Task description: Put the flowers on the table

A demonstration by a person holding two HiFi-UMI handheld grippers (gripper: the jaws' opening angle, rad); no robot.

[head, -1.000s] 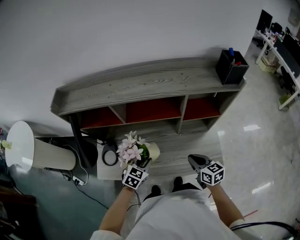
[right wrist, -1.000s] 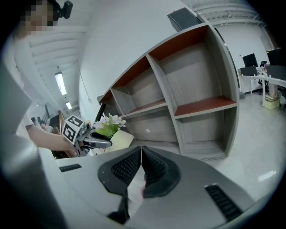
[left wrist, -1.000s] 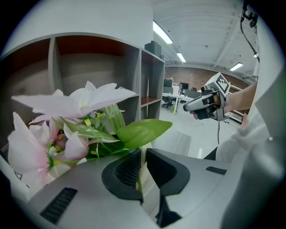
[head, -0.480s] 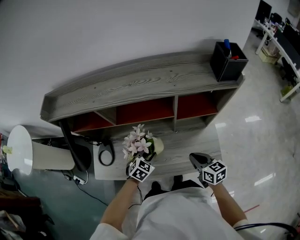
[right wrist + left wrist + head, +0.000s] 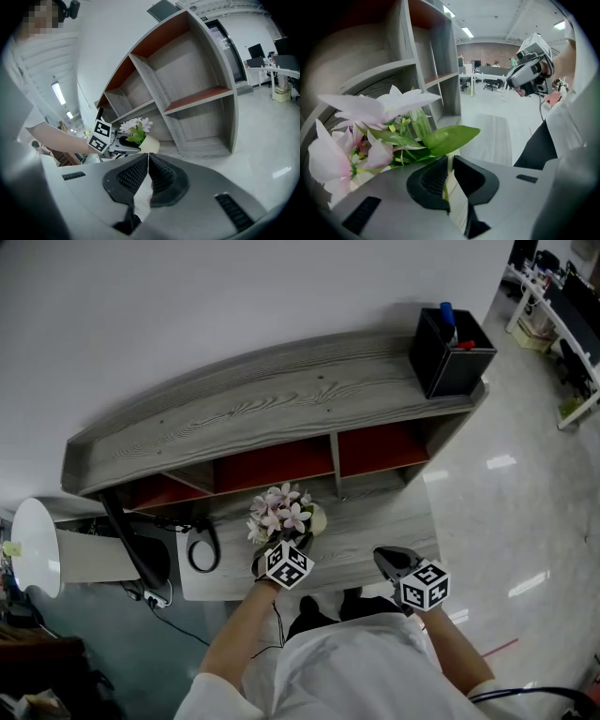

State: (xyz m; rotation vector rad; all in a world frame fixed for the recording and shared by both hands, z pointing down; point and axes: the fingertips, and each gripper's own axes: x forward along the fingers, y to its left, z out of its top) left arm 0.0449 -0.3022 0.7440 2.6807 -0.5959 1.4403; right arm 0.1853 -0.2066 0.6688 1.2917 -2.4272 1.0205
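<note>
Currently the left hand-held gripper (image 5: 450,161) is pinched narrow on the pale rim of the pot (image 5: 316,519). It carries the flowers (image 5: 279,513) at frame centre, over the counter's (image 5: 394,526) lower surface, in front of the red-backed cubbies (image 5: 272,465). The right hand-held gripper (image 5: 148,161) is closed on nothing, lower right.

Risk as I read it: a thin rim pinch with the pot tilted could let it swing or slip at set-down. Petals could also catch the shelf divider (image 5: 335,460).

The left gripper view shows the rim between the jaws; the head view hides that under the marker cube (image 5: 286,563). The right gripper view gives the pot's side profile, but I can't tell if it touches the counter.
</note>
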